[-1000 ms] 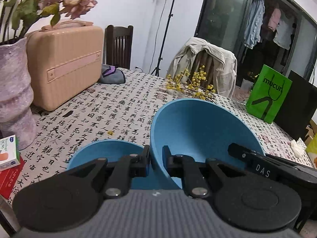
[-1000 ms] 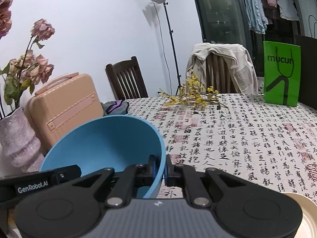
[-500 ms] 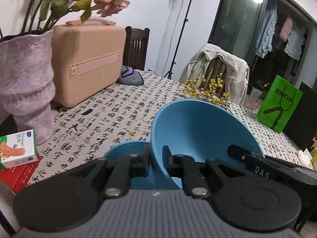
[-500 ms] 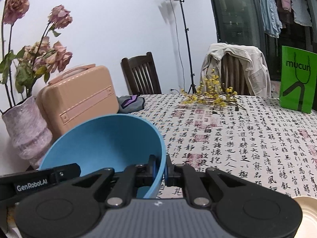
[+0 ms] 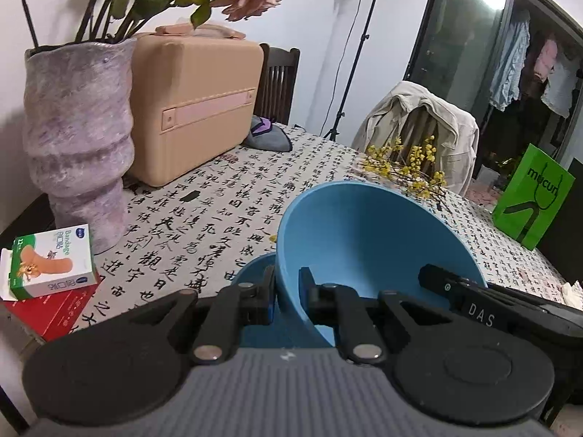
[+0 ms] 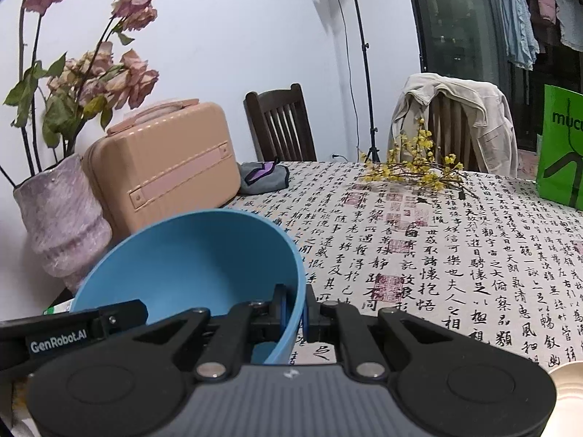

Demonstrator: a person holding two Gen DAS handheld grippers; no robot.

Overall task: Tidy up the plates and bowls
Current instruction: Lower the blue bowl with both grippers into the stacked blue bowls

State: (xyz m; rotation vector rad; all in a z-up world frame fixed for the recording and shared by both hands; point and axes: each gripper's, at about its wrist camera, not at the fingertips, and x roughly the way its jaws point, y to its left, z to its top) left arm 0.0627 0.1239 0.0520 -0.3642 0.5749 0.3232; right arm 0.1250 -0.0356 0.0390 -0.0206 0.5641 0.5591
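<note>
Both grippers clamped on the rim of one large blue bowl (image 5: pixel 371 240), held tilted above the table (image 5: pixel 204 211).

Left gripper (image 5: pixel 288 293): jaws closed on the bowl's left wall, one finger inside, one outside. Right gripper (image 6: pixel 295 311): jaws closed likewise on the opposite wall. A smaller blue bowl (image 5: pixel 255 273) sits just below and left of the left jaws, partly hidden. A cream plate's (image 6: pixel 568 393) edge lies right of the right jaws. Vase (image 5: pixel 76 138) stands far left.

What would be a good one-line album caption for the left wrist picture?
Two grippers clamp opposite rims of a tilted blue bowl above a second blue bowl on the calligraphy tablecloth.
</note>
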